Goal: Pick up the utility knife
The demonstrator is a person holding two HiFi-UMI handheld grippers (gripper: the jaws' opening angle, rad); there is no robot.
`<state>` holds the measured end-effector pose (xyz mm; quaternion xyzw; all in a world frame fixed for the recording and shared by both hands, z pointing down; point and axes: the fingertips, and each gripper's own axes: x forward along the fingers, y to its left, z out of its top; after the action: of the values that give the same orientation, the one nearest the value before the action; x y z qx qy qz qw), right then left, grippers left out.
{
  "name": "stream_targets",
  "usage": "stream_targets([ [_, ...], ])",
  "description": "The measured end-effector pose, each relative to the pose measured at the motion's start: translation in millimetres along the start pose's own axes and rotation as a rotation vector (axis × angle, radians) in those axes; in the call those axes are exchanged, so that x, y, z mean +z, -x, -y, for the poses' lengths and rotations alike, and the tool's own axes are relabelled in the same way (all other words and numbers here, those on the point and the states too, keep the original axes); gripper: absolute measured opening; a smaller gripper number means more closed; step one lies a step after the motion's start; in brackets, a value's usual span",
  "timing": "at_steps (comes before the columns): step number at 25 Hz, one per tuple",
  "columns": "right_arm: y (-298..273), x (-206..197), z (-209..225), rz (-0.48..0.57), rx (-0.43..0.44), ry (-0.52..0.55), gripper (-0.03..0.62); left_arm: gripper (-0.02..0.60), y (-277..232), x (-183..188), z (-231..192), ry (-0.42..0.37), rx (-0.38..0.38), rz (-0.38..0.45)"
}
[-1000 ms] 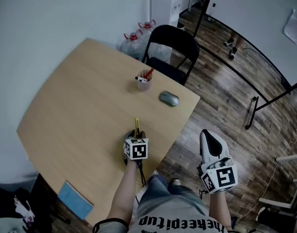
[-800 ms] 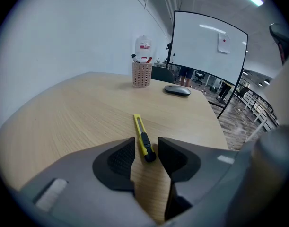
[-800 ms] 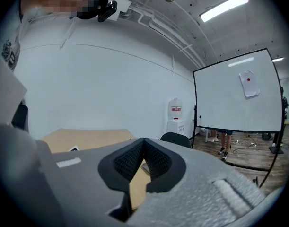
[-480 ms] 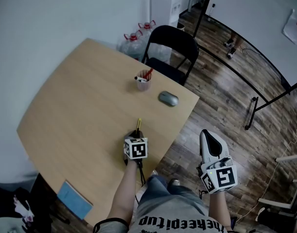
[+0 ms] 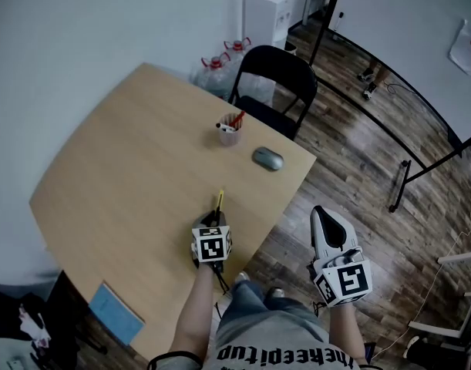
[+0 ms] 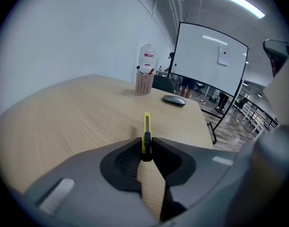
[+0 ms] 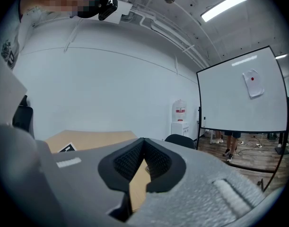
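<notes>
- Gripping the utility knife (image 6: 146, 126) by its dark rear end, the left tool (image 6: 145, 148) has just been closing. Its pads now press on both sides of the knife, and the yellow front sticks out ahead of the tips.
- Well to the right of the knife, the right tool (image 5: 328, 222) is closed on nothing. It hangs off the counter (image 5: 127, 168), over the wooden floor.
- As I judge it, the step in hand is the end of the grasp. The knife is clamped but sits low at the counter surface, and I cannot tell whether it has come clear.
- The next move calls for a straight raise with a firm clamp. The hold is at the rear end, so the long front could tip down.
- Beyond the knife, roughly along its line, stands the pen cup (image 5: 228, 133), with the computer mouse (image 5: 267, 159) beyond and to the right. The black chair (image 5: 274, 83) is farther off, past the counter's far edge. A flat blue pad (image 5: 118, 314) lies to the knife's left, near the corner by the person.
- Only the left gripper view shows the pads meeting the knife; in the head view the marker cube covers that contact.
- Only the head view shows both tools at once, along with the blue pad.
- The right gripper view shows no knife, only its own closed pads, a strip of counter and the whiteboard (image 7: 243, 93).
</notes>
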<state>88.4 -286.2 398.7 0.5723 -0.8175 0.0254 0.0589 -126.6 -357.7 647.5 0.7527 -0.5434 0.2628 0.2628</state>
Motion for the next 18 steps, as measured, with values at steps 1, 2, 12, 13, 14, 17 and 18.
stream_targets([
  [1,-0.4,0.3,-1.4,0.002,0.007,-0.001,0.002,0.086,5.0,1.9,0.4,-0.001,0.000,0.012],
  [2,-1.0,0.7,-2.9,0.004,0.014,-0.002,0.002,0.086,10.1,4.3,1.3,-0.002,-0.001,0.026],
  [12,-10.8,-1.3,-22.5,0.025,0.098,-0.008,0.002,0.086,57.5,23.7,9.4,-0.009,-0.011,0.157],
  [13,-10.2,-0.2,-24.8,0.026,0.107,-0.007,0.002,0.086,64.1,26.2,10.8,-0.011,-0.009,0.172],
  [14,-8.3,1.1,-27.4,0.028,0.116,-0.007,0.002,0.086,71.6,28.2,12.5,-0.012,-0.007,0.188],
  [17,-3.9,3.3,-33.7,0.035,0.140,-0.005,0.002,0.086,92.6,34.5,17.2,-0.005,-0.003,0.235],
  [18,-3.3,3.6,-35.3,0.037,0.148,-0.005,0.002,0.086,98.6,36.7,18.1,-0.002,-0.002,0.250],
])
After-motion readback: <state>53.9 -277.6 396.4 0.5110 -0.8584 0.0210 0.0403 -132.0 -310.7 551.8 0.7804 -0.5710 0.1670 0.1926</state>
